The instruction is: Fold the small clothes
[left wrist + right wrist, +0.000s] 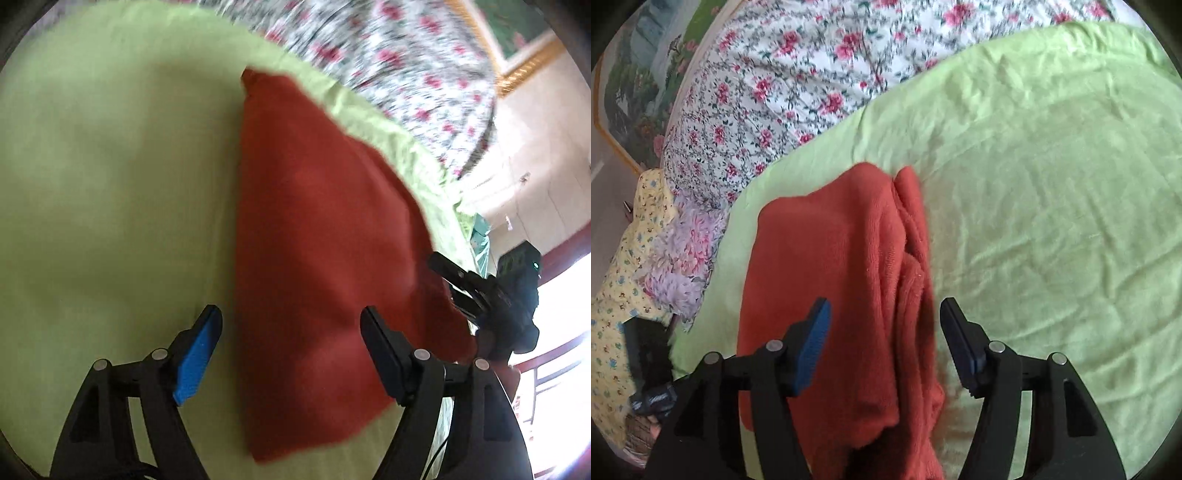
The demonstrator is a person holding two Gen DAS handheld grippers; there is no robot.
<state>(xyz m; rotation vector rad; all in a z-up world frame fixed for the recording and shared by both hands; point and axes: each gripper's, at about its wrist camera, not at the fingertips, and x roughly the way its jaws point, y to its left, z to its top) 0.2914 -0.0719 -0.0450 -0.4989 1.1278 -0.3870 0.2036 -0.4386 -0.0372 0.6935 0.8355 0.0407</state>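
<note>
A rust-red knitted garment (317, 236) lies folded into a long strip on a light green sheet (110, 184). In the left wrist view my left gripper (291, 326) is open just above the strip's near end; its left pad (199, 354) is over the sheet and the right finger over the cloth. My right gripper (448, 282) shows at the garment's right edge. In the right wrist view the garment (831, 266) runs away from me with a raised fold ridge along its right side. My right gripper (885, 308) is open astride it, pads clear of the cloth.
A floral quilt (798, 66) lies bunched beyond the green sheet (1052, 192). Yellow printed fabric (617, 295) and a pink fuzzy cloth (687, 251) lie at the left. A dark object (646, 354) sits at the lower left. A bright window (561, 314) is at the right.
</note>
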